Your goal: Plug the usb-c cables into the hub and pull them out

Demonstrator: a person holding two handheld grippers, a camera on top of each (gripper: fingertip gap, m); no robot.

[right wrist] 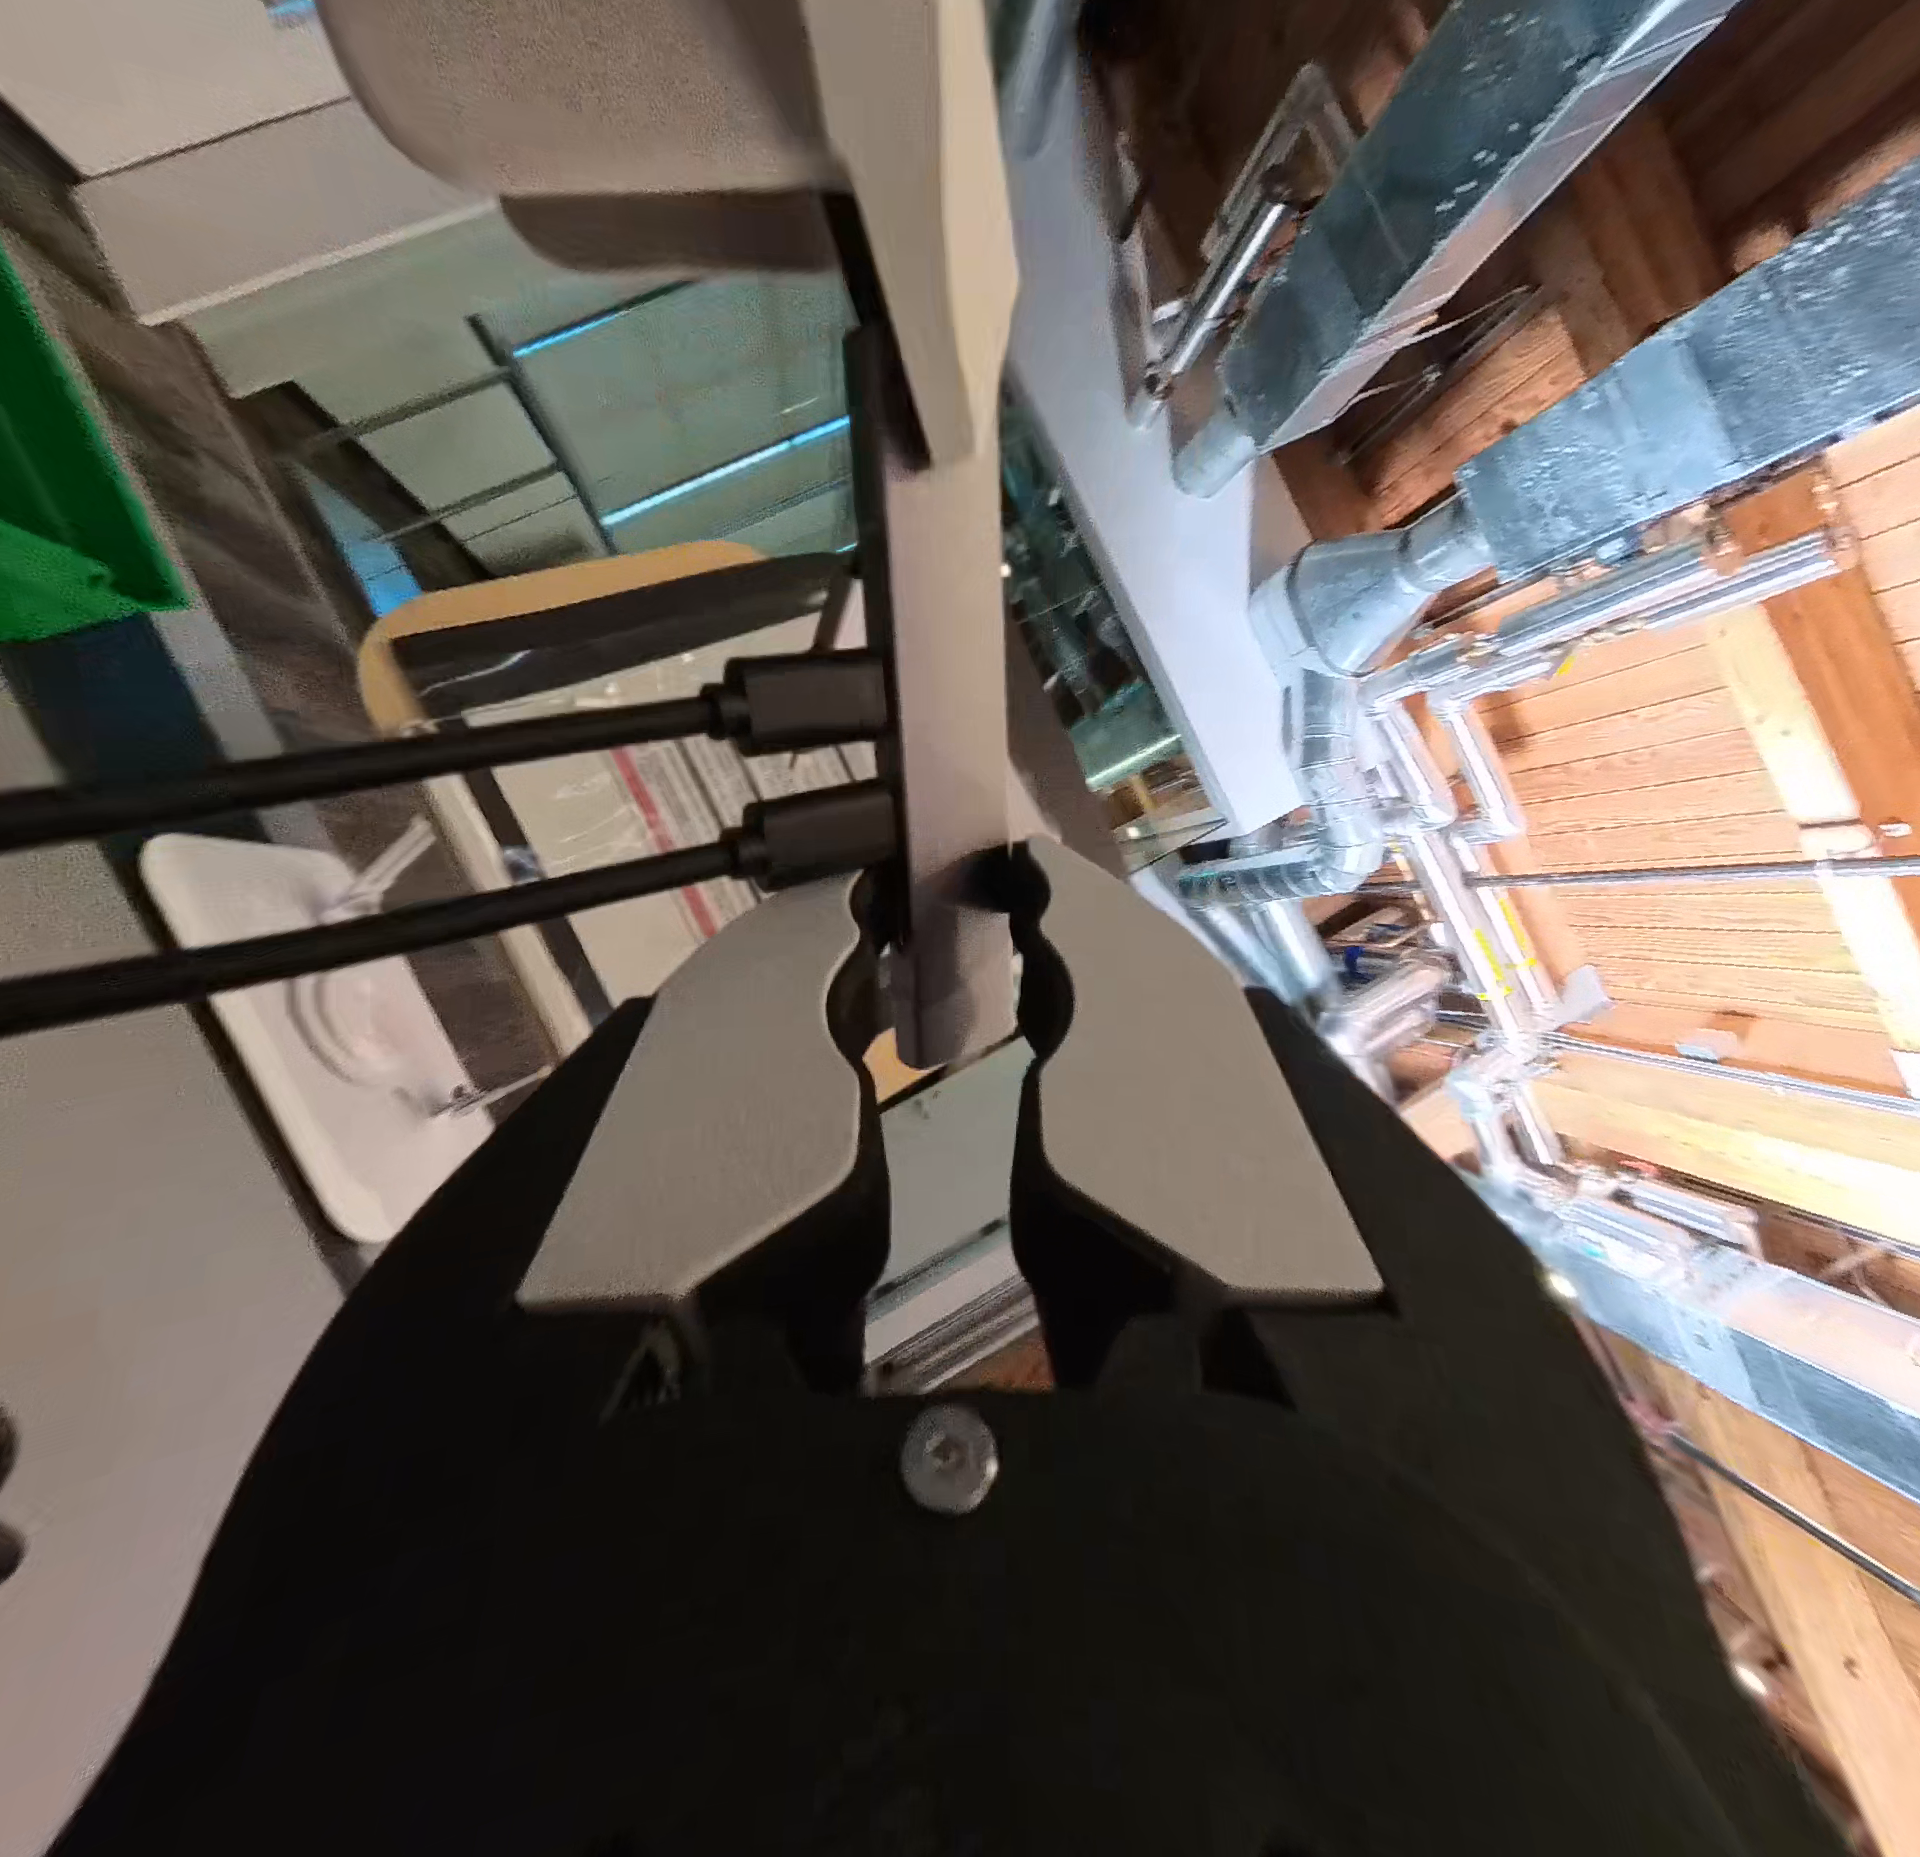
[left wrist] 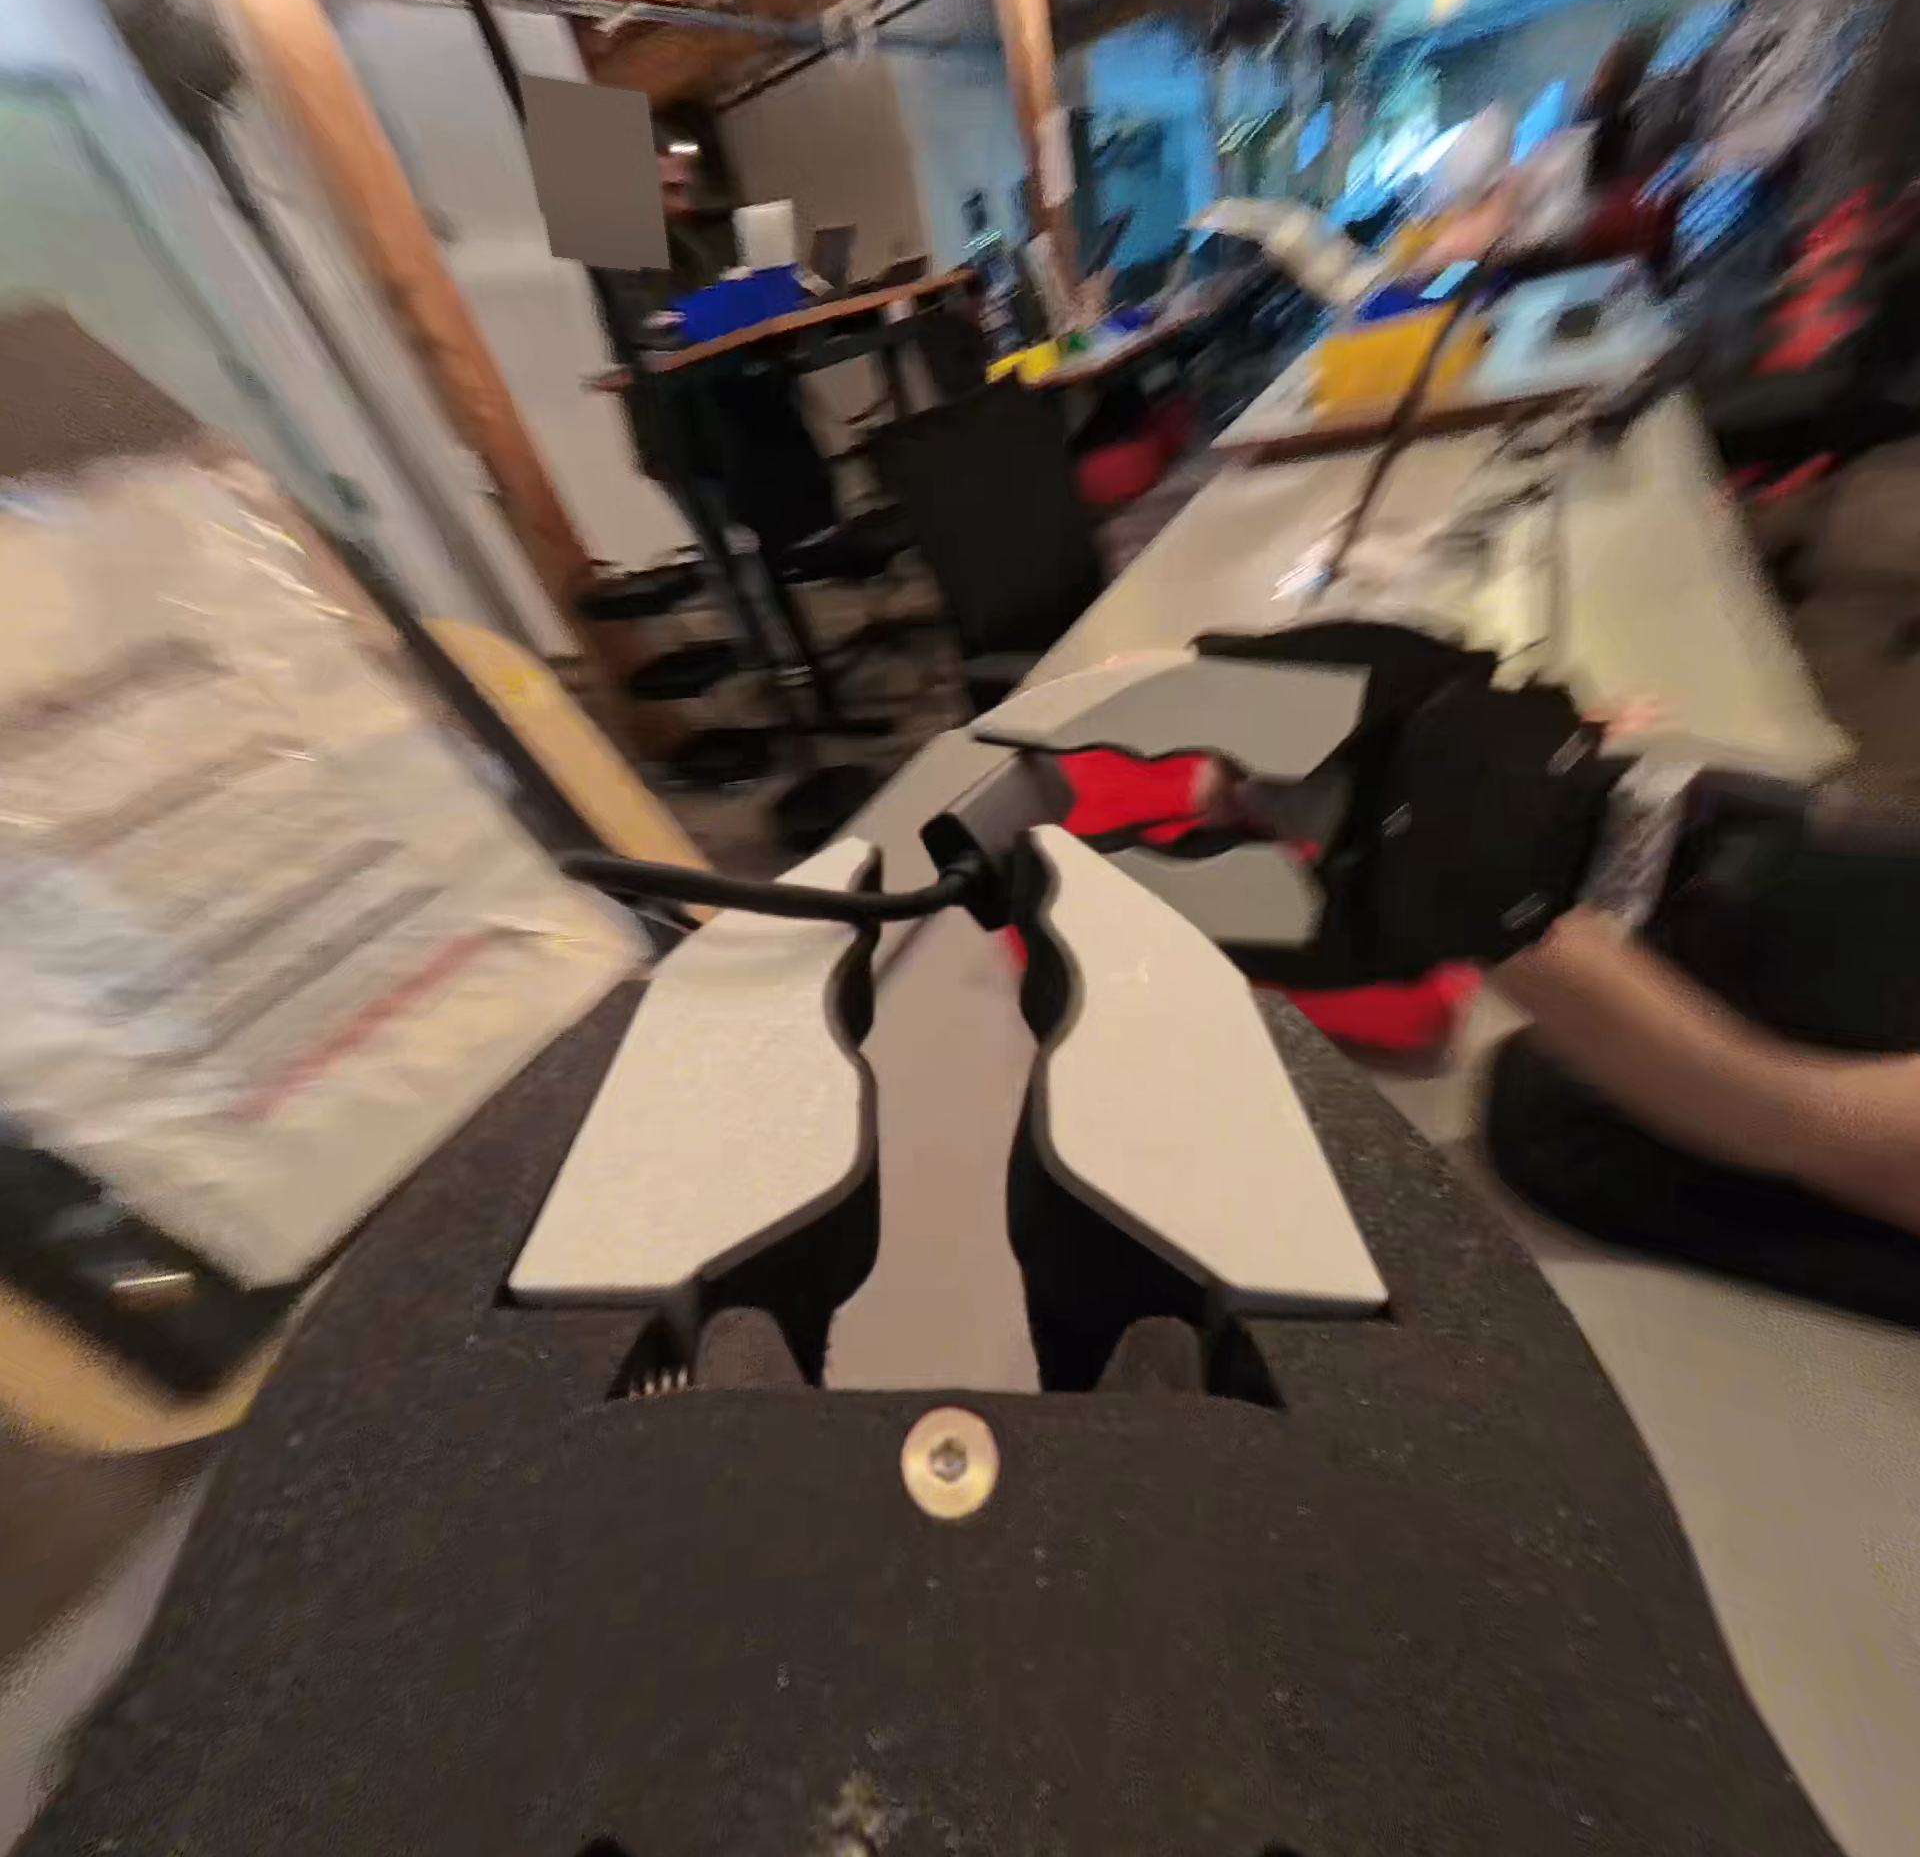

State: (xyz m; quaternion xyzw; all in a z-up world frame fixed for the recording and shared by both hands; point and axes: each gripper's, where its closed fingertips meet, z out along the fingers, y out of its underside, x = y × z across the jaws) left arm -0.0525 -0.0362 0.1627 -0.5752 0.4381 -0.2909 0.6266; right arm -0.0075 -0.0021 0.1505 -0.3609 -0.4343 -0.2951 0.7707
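Note:
In the right wrist view my right gripper point(right wrist: 940, 872) is shut on one end of the grey hub point(right wrist: 951, 664), which it holds up in the air. Two black USB-C plugs point(right wrist: 810, 706) point(right wrist: 821, 831) sit in the hub's left side, and their cables run off to the left. In the left wrist view my left gripper point(left wrist: 956, 857) is open, with a black plug point(left wrist: 961, 867) between its fingertips. I cannot tell whether the fingertips touch the plug. Its cable point(left wrist: 727, 888) trails to the left. Just beyond are the hub point(left wrist: 1013, 784) and the right gripper point(left wrist: 1039, 799).
A grey table point(left wrist: 1299, 560) lies below, with a person's forearm point(left wrist: 1714, 1080) at the right. A plastic-wrapped pack point(left wrist: 208, 820) stands at the left. Desks and a yellow box point(left wrist: 1382, 363) are behind. The right wrist view shows a white tray point(right wrist: 312, 1028) and ceiling pipes point(right wrist: 1351, 612). The gap from one gripper's tips to the other's is roughly 7 cm. Left tips and right tips are each some 35 cm from the plastic-wrapped pack point(left wrist: 208, 820).

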